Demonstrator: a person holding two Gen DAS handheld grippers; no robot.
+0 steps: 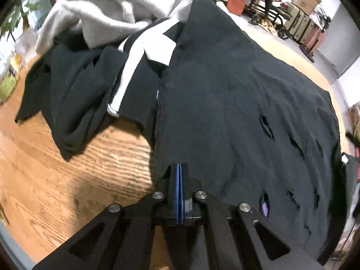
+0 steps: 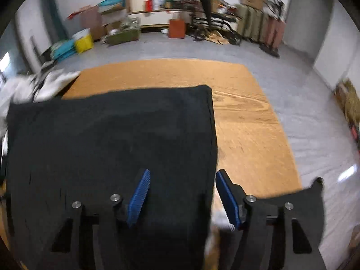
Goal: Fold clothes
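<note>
Black garment (image 1: 236,112) spread flat on wooden table (image 1: 67,180), slits toward 4 o'clock. Left gripper (image 1: 179,168) pads pressed together, apparently pinching garment's near hem. Right gripper (image 2: 181,180) spread wide, straddling garment's right edge. Grey-and-black clothes pile (image 1: 108,22) at 11 o'clock.

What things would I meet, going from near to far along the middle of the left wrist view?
Left gripper → black ripped garment → black garment with white stripes → grey garment.
</note>
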